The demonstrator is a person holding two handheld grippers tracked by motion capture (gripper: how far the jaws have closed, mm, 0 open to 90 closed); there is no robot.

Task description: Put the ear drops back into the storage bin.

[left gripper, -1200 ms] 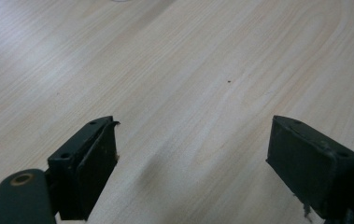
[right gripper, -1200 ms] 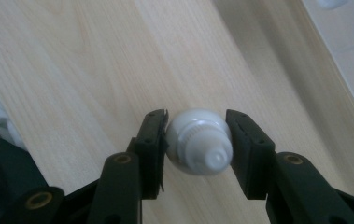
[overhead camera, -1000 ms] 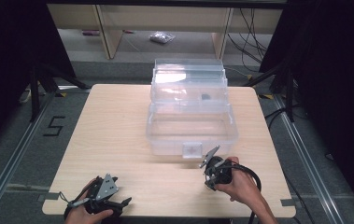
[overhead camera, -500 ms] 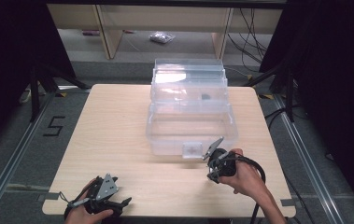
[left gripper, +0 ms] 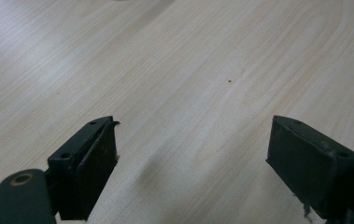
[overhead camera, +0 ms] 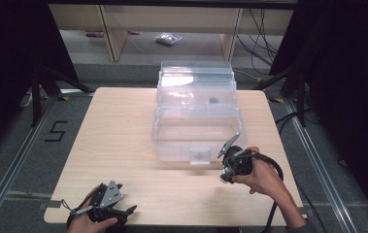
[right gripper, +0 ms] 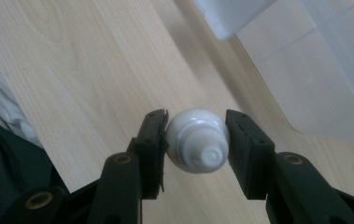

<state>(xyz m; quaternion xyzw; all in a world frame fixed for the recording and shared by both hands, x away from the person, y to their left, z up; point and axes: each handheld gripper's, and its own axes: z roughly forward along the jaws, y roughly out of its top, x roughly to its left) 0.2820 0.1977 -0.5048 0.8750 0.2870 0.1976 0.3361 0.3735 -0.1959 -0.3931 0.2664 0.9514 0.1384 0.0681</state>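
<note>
High view: wooden table (overhead camera: 123, 131) fills the middle of the frame, w/ a clear plastic box (overhead camera: 196, 116) standing at centre, its lid up toward the top of the frame. Right gripper (overhead camera: 226, 175) sits lower right of centre, just beside the box's front right corner, held in a hand (overhead camera: 257, 175) coming in from the bottom edge; black cable loops off it to the right. Left gripper (overhead camera: 125, 212) is at the lower left, near the table's front edge, apart from everything else.

Right gripper view: the two black jaws are clamped on a small white bottle (right gripper: 197, 140), cap end facing the camera, one pad on each side of its round body. Bottle is at frame centre, up off the wood; the box's see-through wall (right gripper: 315, 70) takes the upper right of that frame.

Left gripper view: jaws stand wide apart, one at lower left, one at lower right, nothing between them but bare table (left gripper: 188, 70). Pale grain runs diagonally across the frame, w/ a tiny dark speck (left gripper: 230, 82) right of centre.
</note>
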